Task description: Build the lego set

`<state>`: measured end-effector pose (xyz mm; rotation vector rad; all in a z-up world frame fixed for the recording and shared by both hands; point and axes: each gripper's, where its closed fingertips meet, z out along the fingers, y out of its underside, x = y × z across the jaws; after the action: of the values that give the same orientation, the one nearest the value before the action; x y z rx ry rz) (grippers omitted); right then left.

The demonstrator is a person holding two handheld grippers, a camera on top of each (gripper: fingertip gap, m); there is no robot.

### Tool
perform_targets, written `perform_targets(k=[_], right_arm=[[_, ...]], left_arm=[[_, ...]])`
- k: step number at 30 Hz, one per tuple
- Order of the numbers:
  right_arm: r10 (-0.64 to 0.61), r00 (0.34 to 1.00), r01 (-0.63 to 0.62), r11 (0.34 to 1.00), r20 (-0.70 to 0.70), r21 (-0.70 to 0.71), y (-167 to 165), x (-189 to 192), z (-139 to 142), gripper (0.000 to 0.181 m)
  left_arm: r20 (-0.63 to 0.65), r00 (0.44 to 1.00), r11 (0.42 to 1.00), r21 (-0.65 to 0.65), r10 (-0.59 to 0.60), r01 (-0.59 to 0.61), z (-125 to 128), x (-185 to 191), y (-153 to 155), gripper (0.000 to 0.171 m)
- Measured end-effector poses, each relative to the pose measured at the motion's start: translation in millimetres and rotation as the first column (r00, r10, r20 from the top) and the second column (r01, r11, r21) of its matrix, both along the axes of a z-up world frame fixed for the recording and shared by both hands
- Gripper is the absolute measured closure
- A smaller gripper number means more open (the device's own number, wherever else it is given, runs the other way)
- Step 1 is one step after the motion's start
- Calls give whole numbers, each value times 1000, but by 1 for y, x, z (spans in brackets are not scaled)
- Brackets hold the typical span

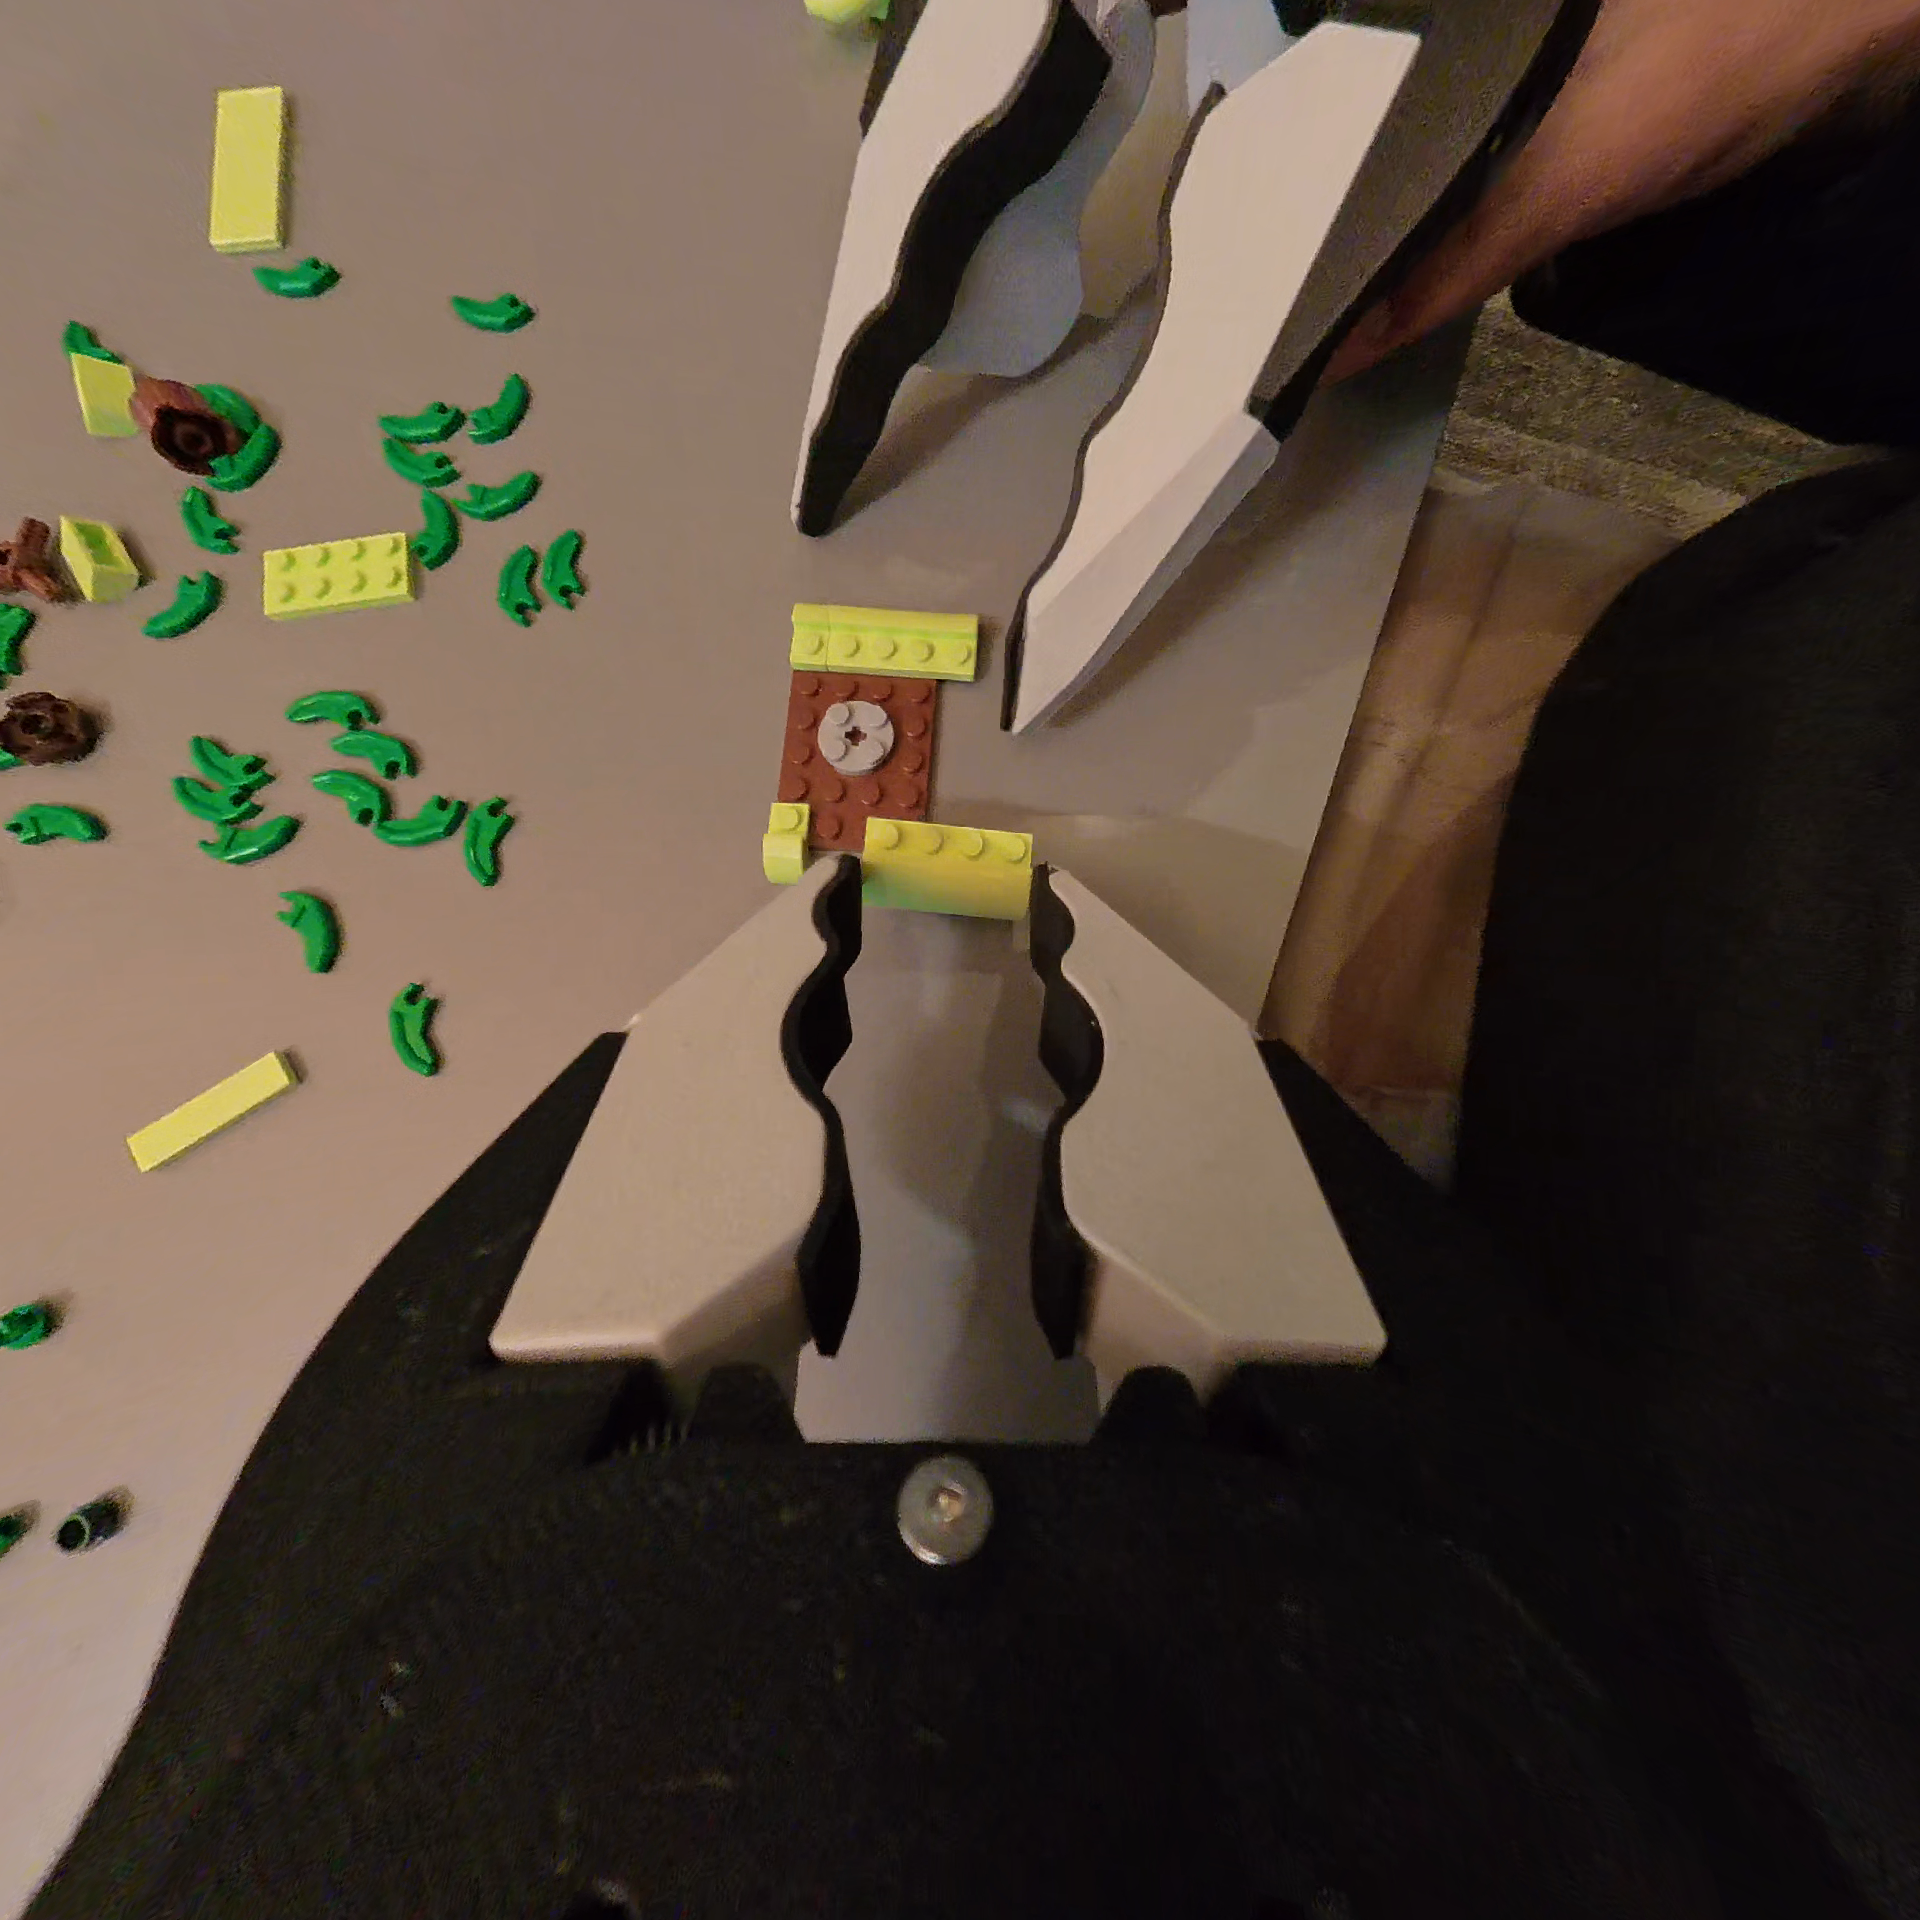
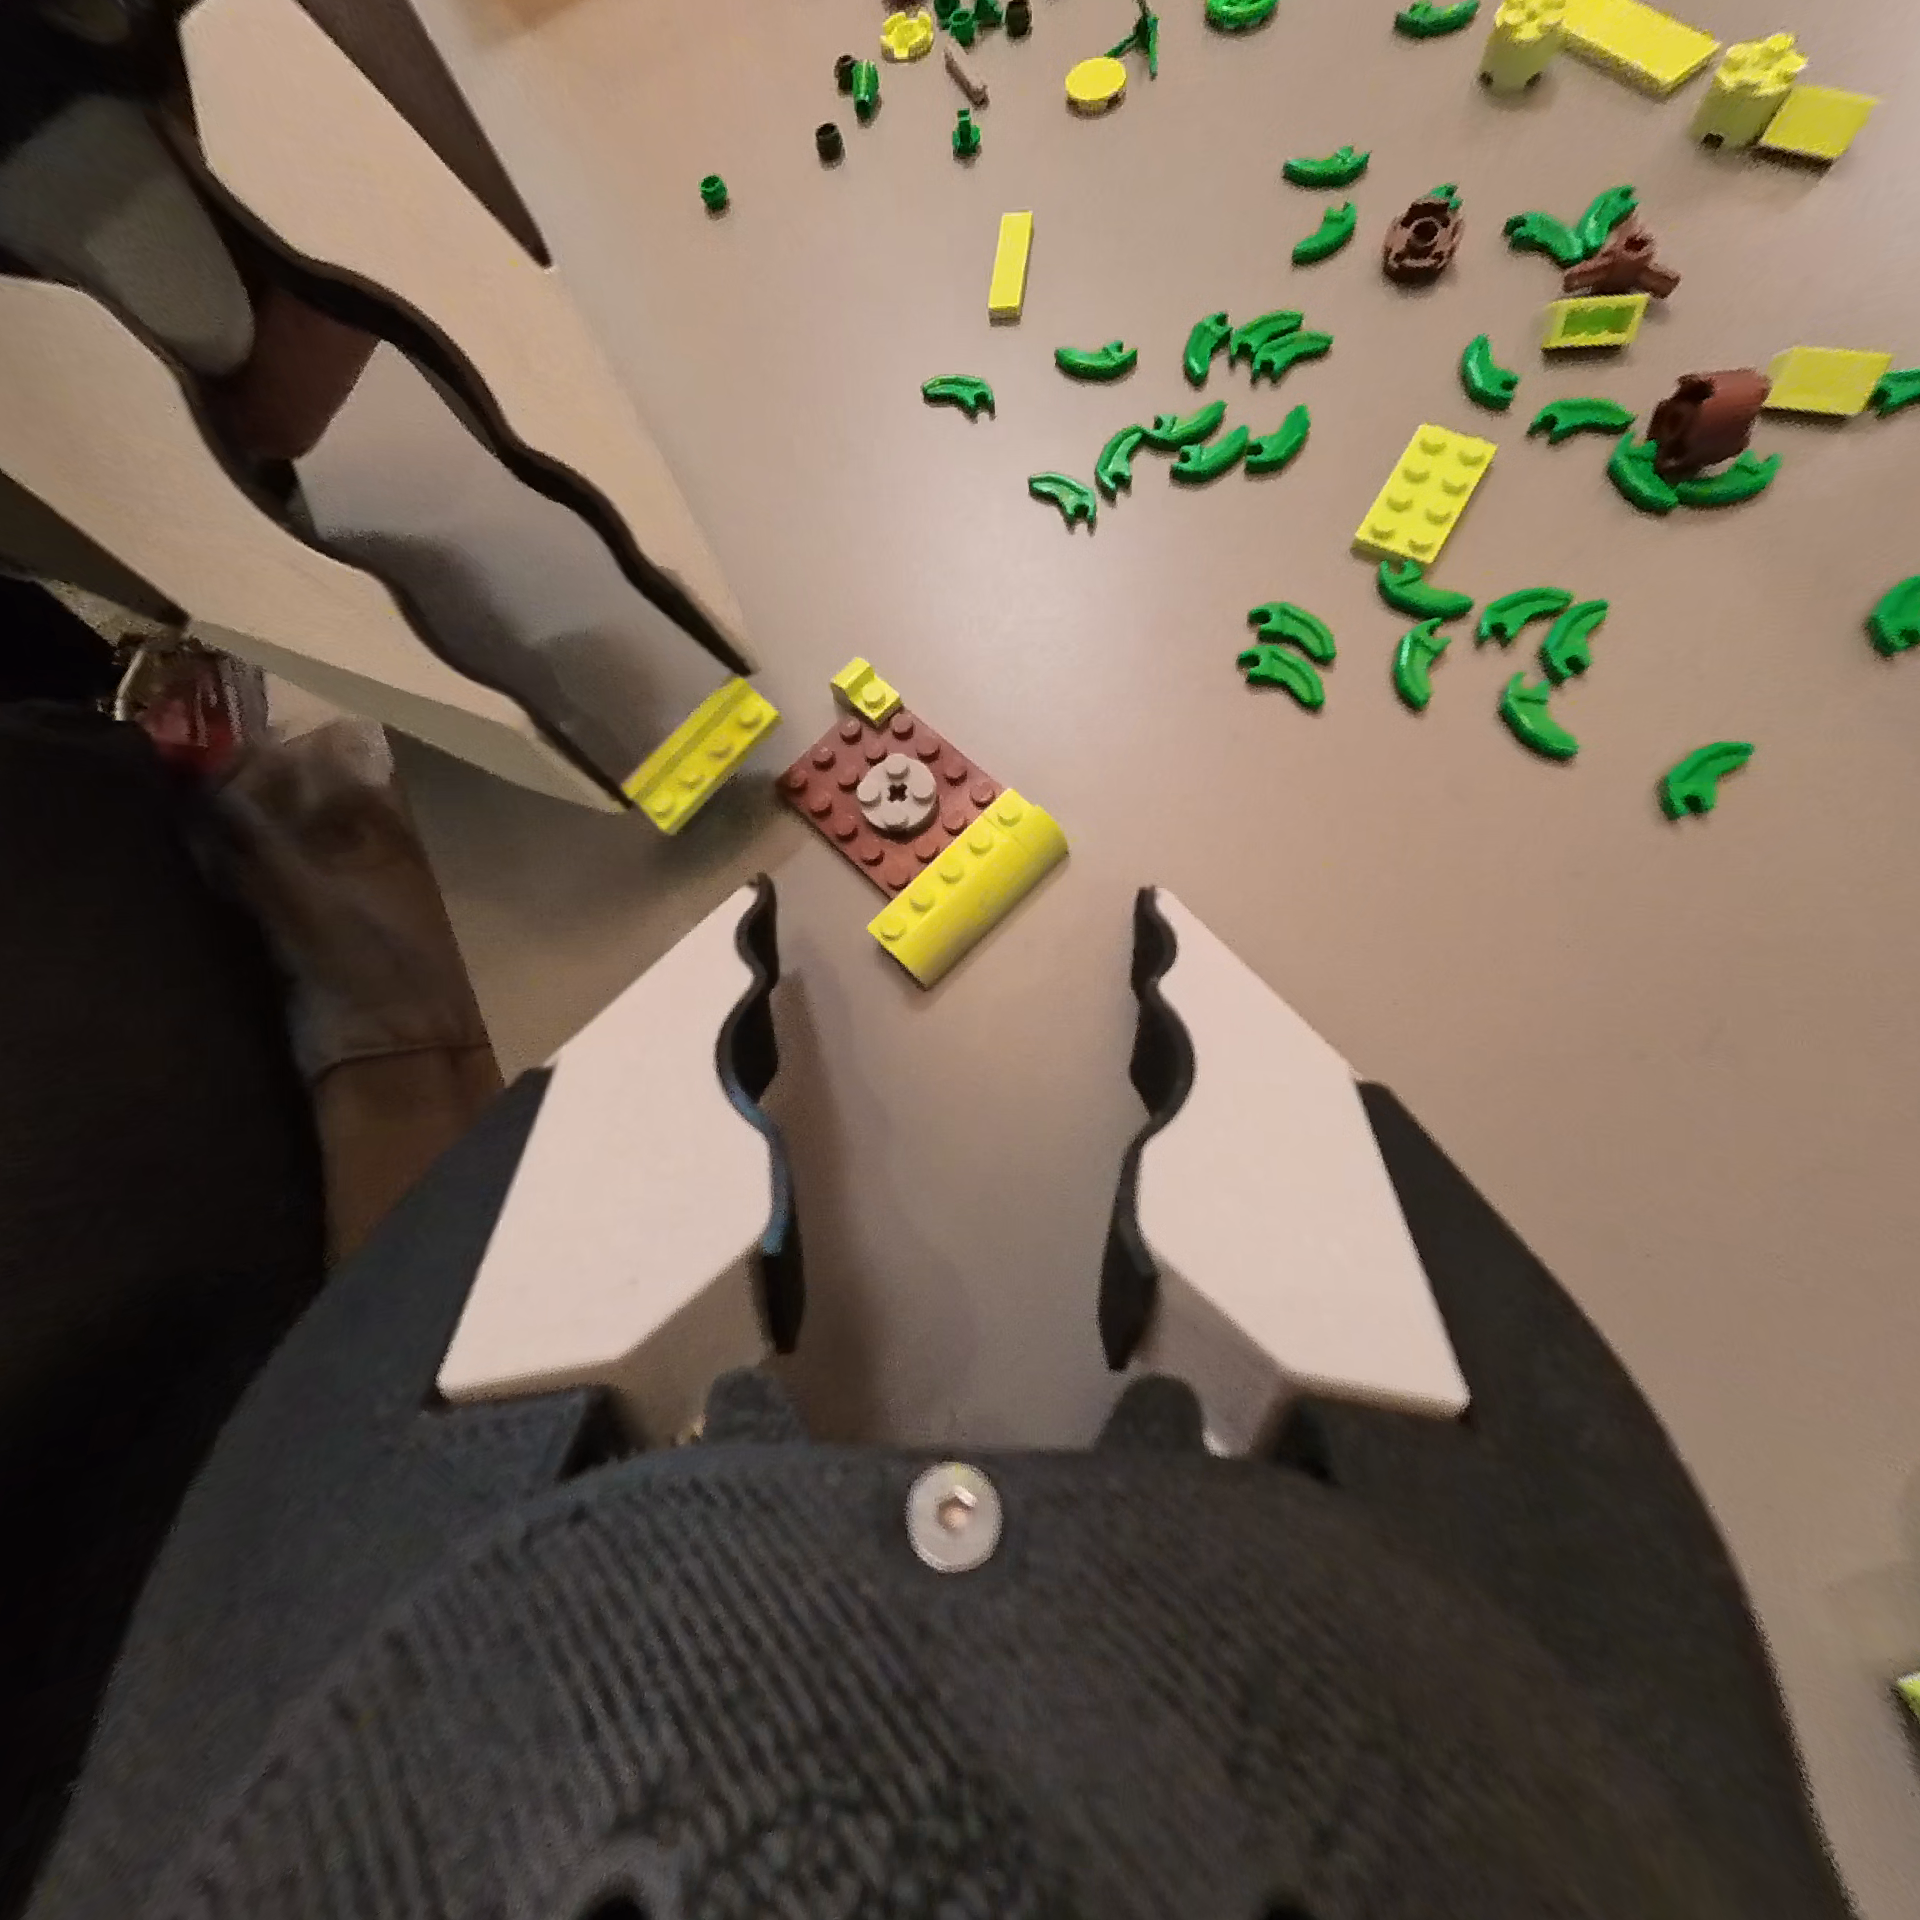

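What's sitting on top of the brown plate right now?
On the brown plate: a grey round piece at centre, a lime strip along one edge, a small lime piece at a corner. Studs beneath them are covered.

Grey wavy-edged fingers (image 1: pixel 717 1122), black mounts

beige tabletop (image 1: pixel 644 312), grey carpet (image 1: pixel 1621 416) past its edge, person's forearm (image 1: pixel 1662 177)

Left tool (image 1: pixel 945 868): fingertips clamp a lime curved brick (image 1: pixel 948 868) at the brown plate's (image 1: pixel 862 764) near edge. Plate carries a grey round piece (image 1: pixel 854 740), a lime strip (image 1: pixel 883 644) on its far edge. Right tool (image 1: pixel 914 623) hovers beyond, jaws apart. Green leaves (image 1: pixel 416 810) scattered over tabletop (image 1: pixel 644 416).
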<state>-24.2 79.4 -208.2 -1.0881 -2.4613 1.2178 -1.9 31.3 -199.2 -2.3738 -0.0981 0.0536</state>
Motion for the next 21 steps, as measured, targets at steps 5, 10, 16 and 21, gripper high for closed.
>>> perform_targets(k=[5, 10, 16, 21], right_arm=[[-22, 1000, 22, 1000, -11, -2, -1, 0, -1, 114], [-37, 999, 37, 999, -14, 26, 1, 5, -1, 116], [-40, 999, 41, 999, -24, 31, 0, 8, -2, 117], [-35, 999, 37, 997, -38, 71, 1, 8, -3, 118]], left_arm=[[-39, 999, 1000, -13, -11, 11, -7, -6, 1, 140], [-45, 999, 1000, 1, -22, 22, -10, -7, 3, 140], [-97, 995, 1000, -1, -7, 7, -9, -14, 5, 140], [-114, 993, 1000, -25, 0, -3, -13, -15, 2, 138]])
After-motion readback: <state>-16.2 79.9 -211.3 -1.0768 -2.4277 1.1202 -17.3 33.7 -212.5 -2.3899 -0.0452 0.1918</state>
